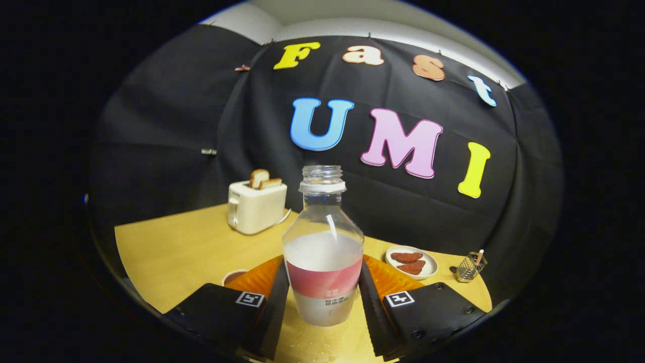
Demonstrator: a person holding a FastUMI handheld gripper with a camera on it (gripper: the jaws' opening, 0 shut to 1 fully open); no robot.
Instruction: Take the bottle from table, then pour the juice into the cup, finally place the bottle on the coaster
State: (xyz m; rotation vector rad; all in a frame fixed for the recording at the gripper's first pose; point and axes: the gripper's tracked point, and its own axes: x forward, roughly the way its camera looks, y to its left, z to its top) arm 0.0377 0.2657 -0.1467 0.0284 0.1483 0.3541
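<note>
A clear, uncapped bottle [323,252] holding a pale drink, with a red and white label, stands upright between my fingers. My gripper [322,295] is shut on it, and both fingers [276,302] press on the labelled lower part from either side. Whether the bottle's base rests on the yellow table [176,252] or hangs just above it I cannot tell. The rim of a small dark cup [233,276] peeks out just behind the left finger, mostly hidden by it.
A cream toaster [256,205] with two bread slices stands at the table's back left. Beyond the right finger lie a white plate [412,262] with brown food pieces and a small wire basket [468,267] near the table's edge.
</note>
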